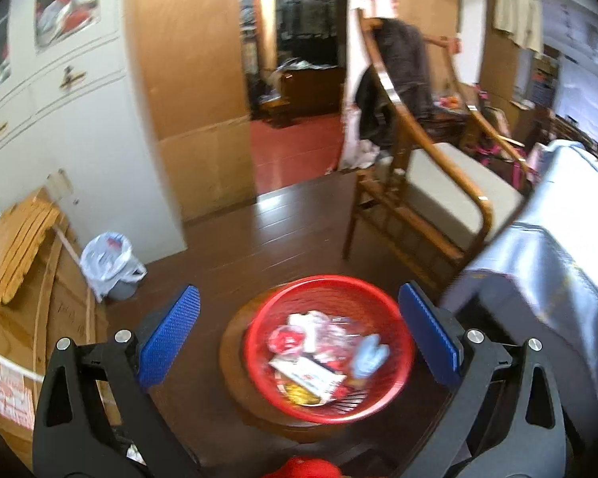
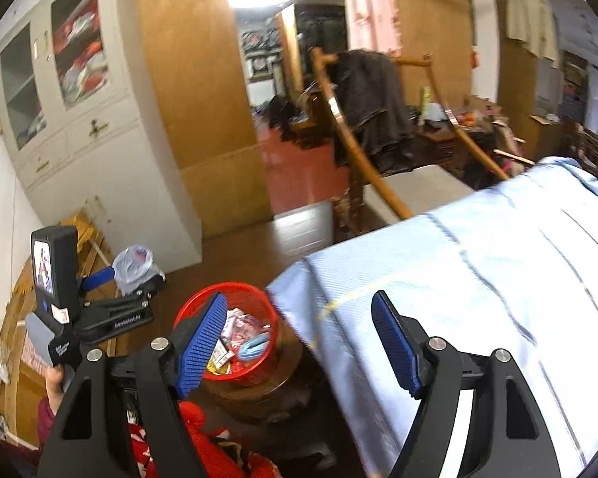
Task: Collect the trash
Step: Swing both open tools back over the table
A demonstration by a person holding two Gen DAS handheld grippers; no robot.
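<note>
Both the left gripper and the right gripper stand released and empty, with the red basket of trash on a round wooden stool just ahead between the left fingers.

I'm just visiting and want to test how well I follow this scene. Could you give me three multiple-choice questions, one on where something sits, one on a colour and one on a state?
1. Where does the basket of trash sit?
A. on a round wooden stool
B. on the armchair seat
C. inside the cabinet

2. What colour is the basket?
A. green
B. red
C. white

3. How do the right gripper's jaws stand?
A. shut on a wrapper
B. shut on the cloth
C. open, holding nothing

Answers:
1 A, the round wooden stool shows under the basket's rim.
2 B, its mesh wall is bright red in both views.
3 C, the blue pads stand wide apart with nothing pressed between them.
</note>
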